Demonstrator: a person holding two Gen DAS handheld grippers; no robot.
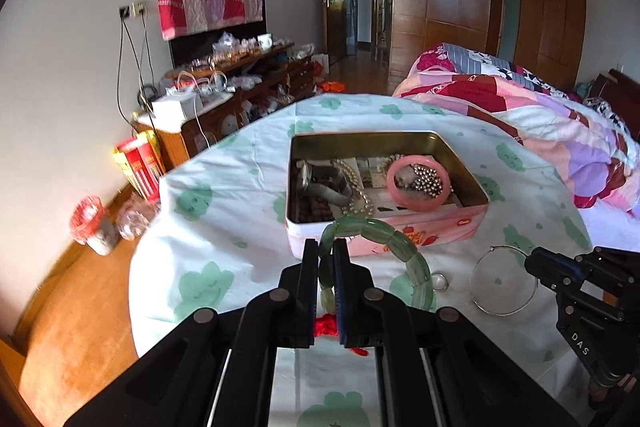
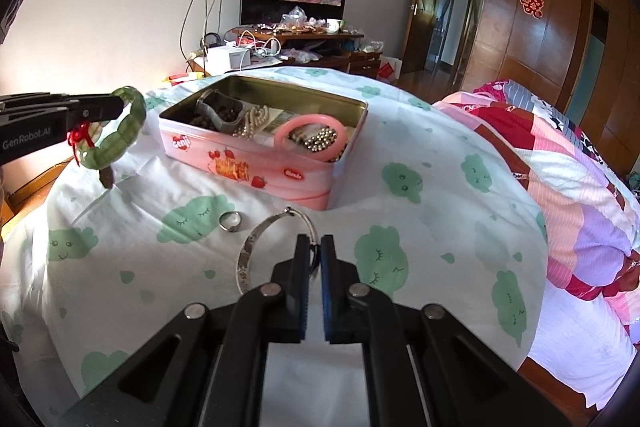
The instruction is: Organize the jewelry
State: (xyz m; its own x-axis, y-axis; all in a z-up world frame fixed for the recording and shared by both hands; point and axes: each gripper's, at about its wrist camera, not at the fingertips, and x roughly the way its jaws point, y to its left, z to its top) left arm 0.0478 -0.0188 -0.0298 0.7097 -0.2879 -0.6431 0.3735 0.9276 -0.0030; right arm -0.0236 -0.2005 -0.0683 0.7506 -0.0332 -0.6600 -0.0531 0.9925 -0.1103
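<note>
My left gripper [image 1: 326,247] is shut on a green jade bead bracelet [image 1: 384,233] with a red knot, held above the cloth just in front of the pink tin box [image 1: 400,231]. It also shows in the right wrist view [image 2: 120,135]. The tin [image 2: 248,163] holds a pink bangle [image 1: 418,183], pearls, silver beads and a metal watch band. My right gripper [image 2: 314,247] is shut on the thin silver bangle [image 2: 256,247] lying on the cloth. A silver ring [image 2: 230,221] lies beside it.
The round table [image 2: 400,187] is covered with a white cloth with green prints. A bed with a patchwork quilt [image 2: 560,167] is right. A cluttered wooden dresser [image 1: 240,95] stands against the far wall.
</note>
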